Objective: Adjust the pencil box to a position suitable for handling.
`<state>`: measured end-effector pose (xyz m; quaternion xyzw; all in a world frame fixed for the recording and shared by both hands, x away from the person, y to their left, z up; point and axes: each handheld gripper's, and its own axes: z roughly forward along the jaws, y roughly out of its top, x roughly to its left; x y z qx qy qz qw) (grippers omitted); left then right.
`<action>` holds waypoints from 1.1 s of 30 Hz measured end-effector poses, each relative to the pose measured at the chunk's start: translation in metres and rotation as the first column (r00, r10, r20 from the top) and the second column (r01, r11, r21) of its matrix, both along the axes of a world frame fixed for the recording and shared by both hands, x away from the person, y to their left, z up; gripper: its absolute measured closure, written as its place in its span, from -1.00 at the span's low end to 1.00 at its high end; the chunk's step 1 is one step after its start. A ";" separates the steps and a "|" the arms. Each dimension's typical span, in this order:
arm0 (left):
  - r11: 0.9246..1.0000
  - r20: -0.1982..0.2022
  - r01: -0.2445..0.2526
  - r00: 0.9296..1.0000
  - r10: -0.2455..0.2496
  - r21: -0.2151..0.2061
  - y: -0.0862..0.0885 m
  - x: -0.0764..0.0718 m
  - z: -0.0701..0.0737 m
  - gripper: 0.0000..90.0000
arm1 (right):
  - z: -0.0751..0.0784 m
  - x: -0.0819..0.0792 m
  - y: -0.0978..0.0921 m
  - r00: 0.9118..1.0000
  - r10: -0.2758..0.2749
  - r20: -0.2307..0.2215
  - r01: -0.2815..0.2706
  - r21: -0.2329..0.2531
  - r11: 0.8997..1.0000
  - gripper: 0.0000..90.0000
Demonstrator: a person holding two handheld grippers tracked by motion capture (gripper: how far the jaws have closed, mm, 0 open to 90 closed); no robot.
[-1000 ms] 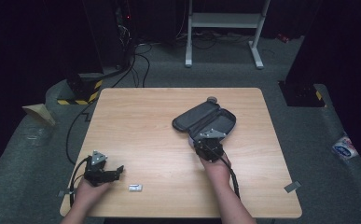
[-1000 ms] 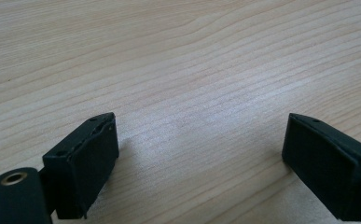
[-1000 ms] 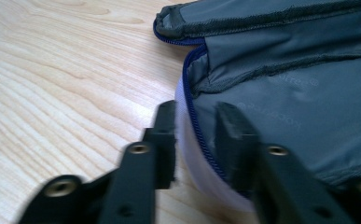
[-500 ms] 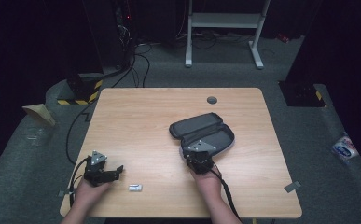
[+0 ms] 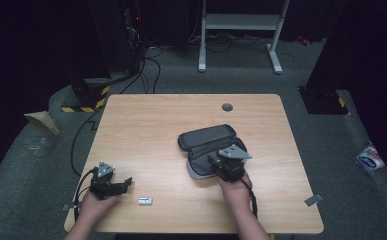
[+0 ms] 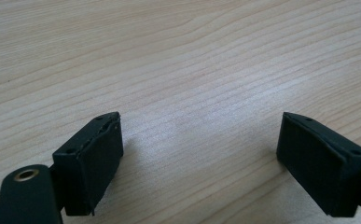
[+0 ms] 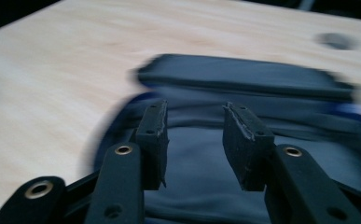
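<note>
- High view: your right tongs [image 5: 220, 165] sit over the near half of the open dark case [image 5: 208, 145], which lies right of centre on the tabletop [image 5: 146, 120], its lid folded away from you. Your left tongs [image 5: 126, 182] rest near the front left corner, well apart from the case, with a small white item [image 5: 145, 201] just beside them. From up here you cannot tell whether the right tongs grip anything.
- Left gripper view: your left tongs [image 6: 206, 154] are spread wide over bare wood, holding nothing. Keep them parked there, or bring them across to pin the case if it slides.
- Right gripper view: your right tongs [image 7: 194, 140] stand part-way apart above the grey lining of the case [image 7: 243, 79], with lining showing in the gap and nothing pinched. The picture is smeared, so slow the hand before committing. The step in hand looks like taking hold of the near edge of the case; pick the rim rather than the soft lining, come in level with it, and close only once both pads straddle the edge.
</note>
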<state>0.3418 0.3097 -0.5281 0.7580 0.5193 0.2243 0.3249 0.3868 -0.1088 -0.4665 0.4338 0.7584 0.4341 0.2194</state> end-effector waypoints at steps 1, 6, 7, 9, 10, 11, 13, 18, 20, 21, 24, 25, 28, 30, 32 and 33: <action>1.000 0.000 0.000 1.000 0.000 0.000 0.000 0.000 0.000 -0.65 | 0.001 0.003 -0.010 0.999 -0.032 0.004 0.032 -0.002 0.999 0.31; 1.000 -0.019 0.007 1.000 -0.007 -0.009 -0.004 0.001 0.004 -0.49 | 0.003 0.015 -0.049 0.990 -0.143 0.001 0.143 -0.014 0.990 0.32; 1.000 -0.013 0.012 1.000 -0.012 -0.010 -0.006 0.001 0.005 -0.44 | 0.003 0.019 -0.059 0.986 -0.167 -0.003 0.167 -0.021 0.986 0.31; 1.000 -0.003 0.015 1.000 -0.015 -0.008 -0.009 0.002 0.008 -0.39 | 0.001 0.025 -0.069 0.981 -0.196 -0.009 0.195 -0.034 0.980 0.26; 1.000 0.015 0.020 1.000 -0.020 -0.014 -0.013 0.002 0.014 -0.37 | -0.002 0.032 -0.078 0.976 -0.218 -0.016 0.217 -0.051 0.975 0.20; 1.000 0.015 0.020 1.000 -0.020 -0.014 -0.013 0.002 0.014 -0.34 | -0.002 0.032 -0.078 0.976 -0.218 -0.016 0.217 -0.051 0.975 0.20; 0.999 0.026 0.034 0.999 -0.033 -0.031 -0.017 0.001 0.021 -0.34 | -0.005 0.036 -0.084 0.972 -0.233 -0.032 0.232 -0.038 0.972 0.16; 0.997 0.072 0.056 0.996 -0.051 -0.061 -0.036 0.004 0.035 -0.31 | -0.012 0.044 -0.085 0.971 -0.230 -0.065 0.229 -0.030 0.973 0.16; 0.995 0.102 0.073 0.993 -0.066 -0.066 -0.050 0.008 0.045 -0.24 | -0.014 0.045 -0.084 0.970 -0.232 -0.066 0.230 -0.044 0.972 0.31; 0.995 0.102 0.073 0.993 -0.066 -0.066 -0.050 0.008 0.045 -0.22 | -0.014 0.045 -0.084 0.970 -0.232 -0.066 0.230 -0.044 0.972 0.31; 0.989 0.118 0.102 0.989 -0.090 -0.104 -0.071 0.014 0.051 -0.17 | -0.018 0.047 -0.085 0.962 -0.253 -0.100 0.248 -0.052 0.967 0.56; 0.989 0.118 0.102 0.989 -0.090 -0.104 -0.071 0.014 0.051 -0.14 | -0.018 0.047 -0.085 0.962 -0.253 -0.100 0.248 -0.052 0.967 0.56; 0.988 0.146 0.132 0.982 -0.119 -0.085 -0.092 0.017 0.050 0.06 | -0.023 0.044 -0.084 0.965 -0.246 -0.094 0.242 -0.055 0.969 0.86; 0.981 0.126 0.178 0.978 -0.167 -0.077 -0.106 0.017 0.046 0.12 | -0.025 0.035 -0.081 0.969 -0.230 -0.085 0.227 -0.048 0.973 0.90; 0.980 0.123 0.188 0.976 -0.178 -0.070 -0.110 0.015 0.044 0.21 | -0.028 0.027 -0.077 0.970 -0.229 -0.087 0.228 -0.023 0.973 0.89; 0.980 0.119 0.186 0.977 -0.177 -0.073 -0.110 0.014 0.042 0.24 | -0.029 0.024 -0.074 0.971 -0.221 -0.087 0.220 -0.019 0.975 0.89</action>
